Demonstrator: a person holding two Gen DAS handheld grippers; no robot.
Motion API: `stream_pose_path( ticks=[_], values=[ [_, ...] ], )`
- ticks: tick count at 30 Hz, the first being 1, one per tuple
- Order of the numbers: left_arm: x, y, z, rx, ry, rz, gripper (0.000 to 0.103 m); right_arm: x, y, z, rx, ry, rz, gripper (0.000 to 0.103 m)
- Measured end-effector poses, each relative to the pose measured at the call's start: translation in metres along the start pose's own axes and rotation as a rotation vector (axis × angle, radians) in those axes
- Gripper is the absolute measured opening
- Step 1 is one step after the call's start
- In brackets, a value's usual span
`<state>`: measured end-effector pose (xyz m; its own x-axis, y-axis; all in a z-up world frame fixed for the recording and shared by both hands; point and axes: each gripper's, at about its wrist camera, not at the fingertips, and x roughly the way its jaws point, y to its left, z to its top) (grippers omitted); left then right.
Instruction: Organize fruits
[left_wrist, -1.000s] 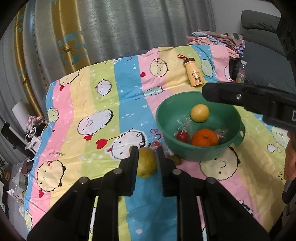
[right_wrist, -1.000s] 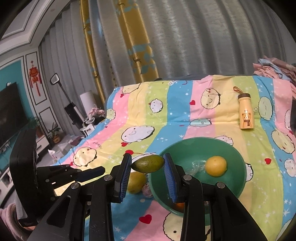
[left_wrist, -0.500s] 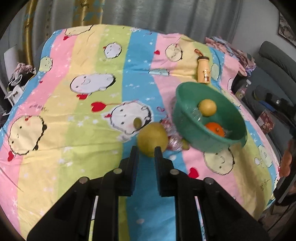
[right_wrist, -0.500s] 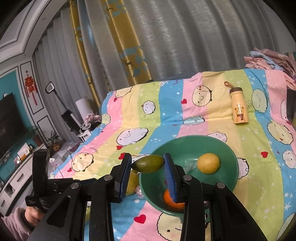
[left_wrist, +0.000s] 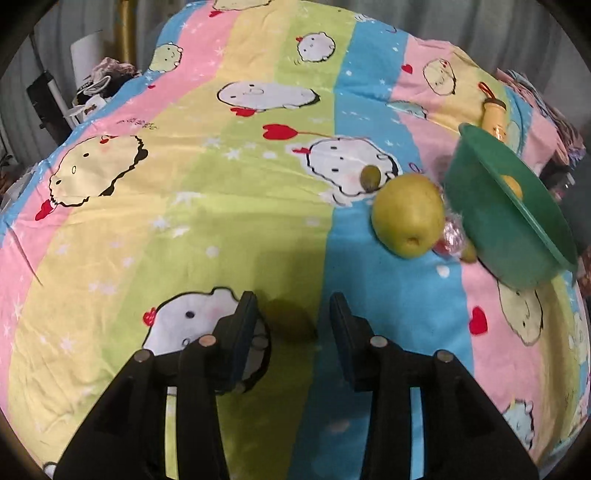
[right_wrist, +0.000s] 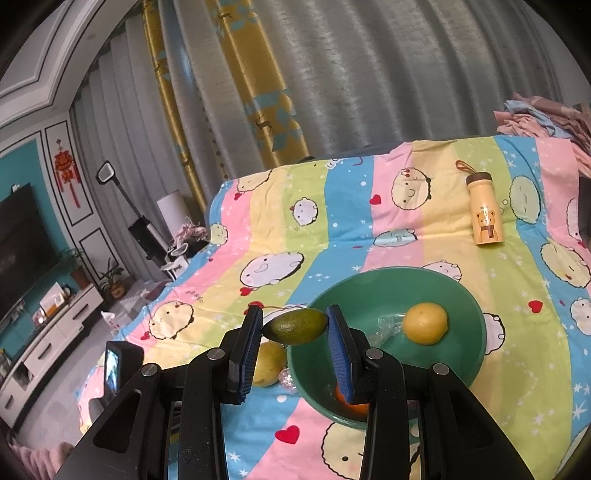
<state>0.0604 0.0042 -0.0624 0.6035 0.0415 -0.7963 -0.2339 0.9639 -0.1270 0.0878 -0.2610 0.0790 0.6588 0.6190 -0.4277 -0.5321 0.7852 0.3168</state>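
My right gripper (right_wrist: 295, 326) is shut on a green mango (right_wrist: 296, 326) and holds it in the air over the near left rim of the green bowl (right_wrist: 373, 284). The bowl holds a yellow lemon (right_wrist: 424, 323) and an orange (right_wrist: 351, 406). A yellow-green pear (left_wrist: 408, 214) lies on the blanket left of the bowl (left_wrist: 495, 218); it also shows in the right wrist view (right_wrist: 269, 363). A small green fruit (left_wrist: 370, 178) lies just behind the pear. My left gripper (left_wrist: 293, 321) is open and empty above the blanket, well short of the pear.
The striped cartoon blanket (left_wrist: 221, 184) covers the whole surface. A yellow bottle (right_wrist: 484, 210) lies at the back right. Clear plastic wrappers (left_wrist: 452, 234) lie between pear and bowl. Folded clothes (right_wrist: 535, 118) sit at the far right, a TV stand (right_wrist: 44, 332) at left.
My left gripper has opened and pulled back to the left, away from the pear, which stays on the blanket. The right gripper still holds the mango over the bowl's rim.
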Motion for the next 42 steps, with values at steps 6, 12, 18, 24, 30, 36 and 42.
stream_pose_path(
  ticks=[6,12,18,24,30,36,42],
  values=[
    [-0.003,0.002,-0.008,0.015,-0.019,0.003,0.027,0.000,-0.001,0.000,0.005,-0.005,0.003,0.037],
    [-0.008,0.011,-0.006,-0.008,-0.031,-0.062,0.027,-0.001,-0.002,0.001,0.005,-0.009,0.005,0.037],
    [-0.028,0.001,-0.004,0.056,-0.077,-0.103,0.027,-0.001,-0.004,0.002,0.006,-0.012,0.000,0.037],
    [-0.047,-0.018,0.008,0.106,-0.122,-0.152,0.027,-0.004,-0.008,0.003,0.014,-0.020,-0.008,0.037],
    [-0.065,-0.042,0.025,0.161,-0.169,-0.198,0.027,-0.009,-0.016,0.003,0.041,-0.032,-0.022,0.037],
    [-0.075,-0.074,0.042,0.229,-0.200,-0.236,0.027,-0.012,-0.024,0.004,0.056,-0.038,-0.034,0.037],
    [-0.074,-0.108,0.055,0.283,-0.202,-0.267,0.027,-0.012,-0.034,0.004,0.075,-0.038,-0.055,0.037]
  ],
)
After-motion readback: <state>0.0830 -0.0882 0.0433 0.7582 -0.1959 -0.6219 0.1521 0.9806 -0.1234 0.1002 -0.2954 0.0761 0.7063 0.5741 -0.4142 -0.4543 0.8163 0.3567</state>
